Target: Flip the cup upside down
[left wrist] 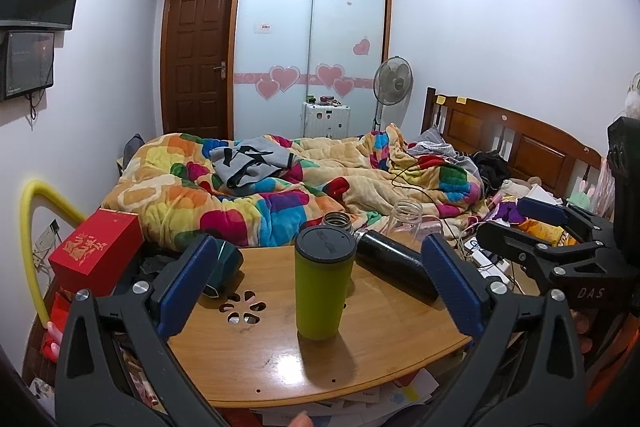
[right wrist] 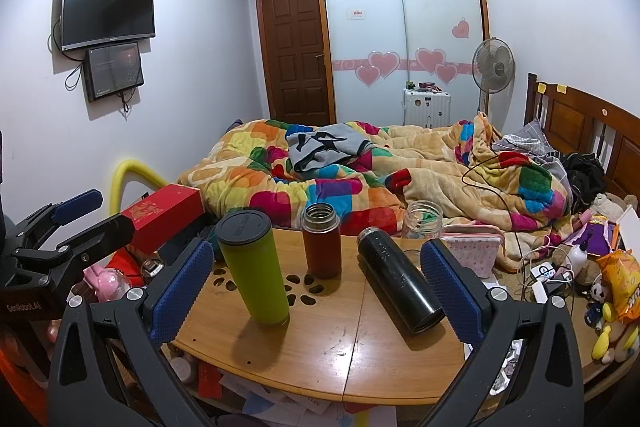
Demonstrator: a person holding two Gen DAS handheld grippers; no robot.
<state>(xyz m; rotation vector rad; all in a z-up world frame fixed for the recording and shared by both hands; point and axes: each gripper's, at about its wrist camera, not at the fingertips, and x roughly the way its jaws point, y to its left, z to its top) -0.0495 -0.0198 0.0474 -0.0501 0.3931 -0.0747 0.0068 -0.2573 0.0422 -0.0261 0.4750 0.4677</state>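
I hold both claws wide and empty at the near edge of the round bamboo table [right wrist: 328, 359]: left gripper [left wrist: 320, 291], right gripper [right wrist: 316, 291]. The tall lime-green cup with a dark lid [left wrist: 323, 281] stands upright mid-table; the black steel flask [right wrist: 400, 281] lies toppled beside it
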